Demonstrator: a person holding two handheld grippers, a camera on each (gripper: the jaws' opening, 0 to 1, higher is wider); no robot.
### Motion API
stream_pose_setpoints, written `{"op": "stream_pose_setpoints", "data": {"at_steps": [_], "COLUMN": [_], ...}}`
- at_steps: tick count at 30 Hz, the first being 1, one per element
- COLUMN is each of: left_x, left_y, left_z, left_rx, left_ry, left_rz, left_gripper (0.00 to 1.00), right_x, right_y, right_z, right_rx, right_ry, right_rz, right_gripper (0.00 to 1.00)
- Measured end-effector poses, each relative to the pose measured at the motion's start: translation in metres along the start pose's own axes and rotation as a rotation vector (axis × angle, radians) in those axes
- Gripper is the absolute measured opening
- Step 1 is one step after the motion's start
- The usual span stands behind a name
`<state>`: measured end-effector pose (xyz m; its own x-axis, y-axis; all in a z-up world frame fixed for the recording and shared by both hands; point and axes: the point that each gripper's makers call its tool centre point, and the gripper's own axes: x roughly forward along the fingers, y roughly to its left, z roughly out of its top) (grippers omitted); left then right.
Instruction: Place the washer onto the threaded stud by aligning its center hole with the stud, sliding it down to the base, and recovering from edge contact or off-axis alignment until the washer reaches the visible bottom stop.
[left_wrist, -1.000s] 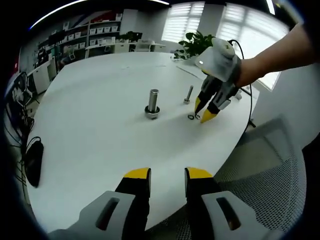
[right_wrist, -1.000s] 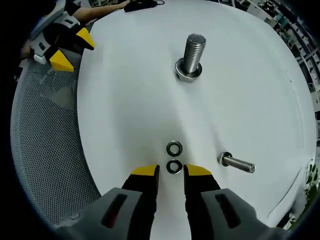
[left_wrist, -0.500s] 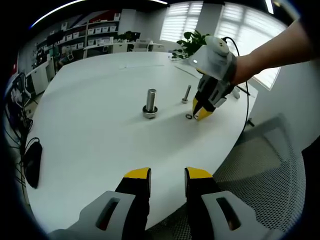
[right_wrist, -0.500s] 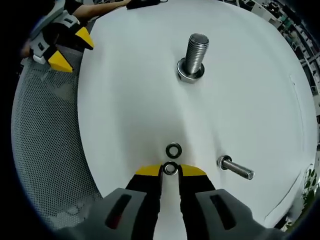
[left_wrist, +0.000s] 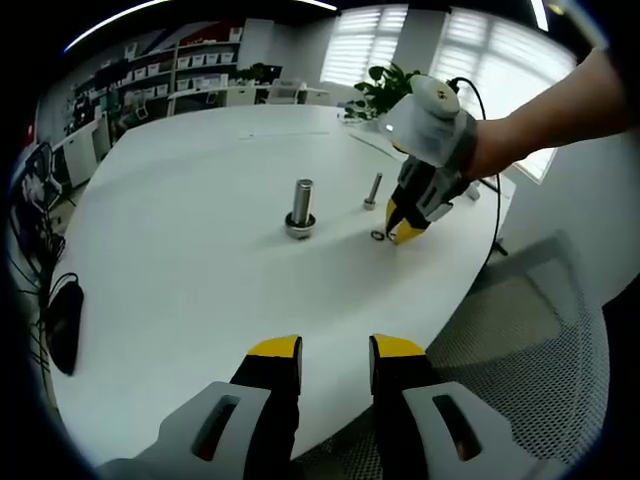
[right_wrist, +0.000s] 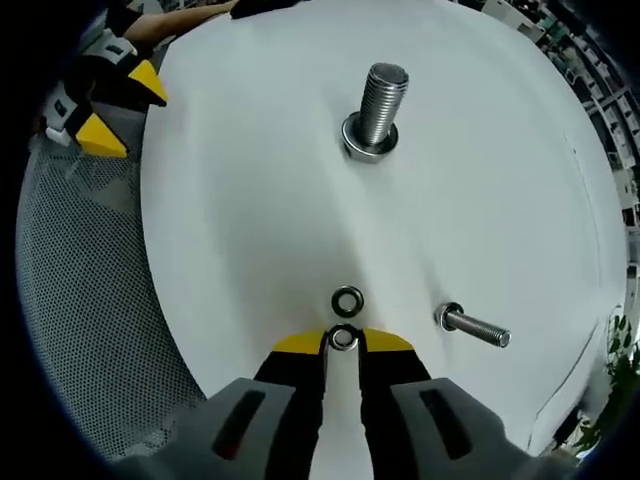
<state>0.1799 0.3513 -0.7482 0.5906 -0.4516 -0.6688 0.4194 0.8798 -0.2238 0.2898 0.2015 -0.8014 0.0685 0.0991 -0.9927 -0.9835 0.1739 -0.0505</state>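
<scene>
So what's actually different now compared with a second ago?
The right tool has closed its jaws on the nearer washer; a second ago they stood open on either side of it. The washer looks still at table level. The second washer, the upright threaded stud, the small bolt lying on its side and the left tool, open at the table edge, stayed as they were.

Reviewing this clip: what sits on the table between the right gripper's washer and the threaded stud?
In the right gripper view, a second washer lies just beyond the gripped washer; past it, bare white table runs to the threaded stud.
</scene>
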Motion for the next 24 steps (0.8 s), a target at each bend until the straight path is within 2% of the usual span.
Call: {"op": "stream_pose_setpoints", "data": {"at_steps": [7,16,20,24], "left_x": [-0.0008,-0.0008,-0.0007,-0.0007], "left_y": [0.0005,-0.0008,-0.0010,-0.0018], "left_z": [0.0014,0.0020,0.0019,0.0021], "left_rx": [-0.007,-0.002,-0.005,-0.001], "left_ry": [-0.008,-0.010,-0.011,-0.010], "left_rz": [0.000,-0.005,-0.008,-0.010], "left_gripper": [0.25,0.25,0.25,0.25], "right_x": [-0.0006,-0.0012,-0.0015,-0.0088], "right_y": [-0.0014,-0.0022,-0.0020,-0.0071], "right_z": [-0.0010,-0.0020,-0.0042,-0.0010], "right_rx": [0.036,0.044,0.040,0.071], "right_ry": [-0.014,-0.049,-0.041,-0.071], "right_rz": [-0.002,0.012,0.016,0.018], "right_gripper": [0.13,0.13,0.13,0.13]}}
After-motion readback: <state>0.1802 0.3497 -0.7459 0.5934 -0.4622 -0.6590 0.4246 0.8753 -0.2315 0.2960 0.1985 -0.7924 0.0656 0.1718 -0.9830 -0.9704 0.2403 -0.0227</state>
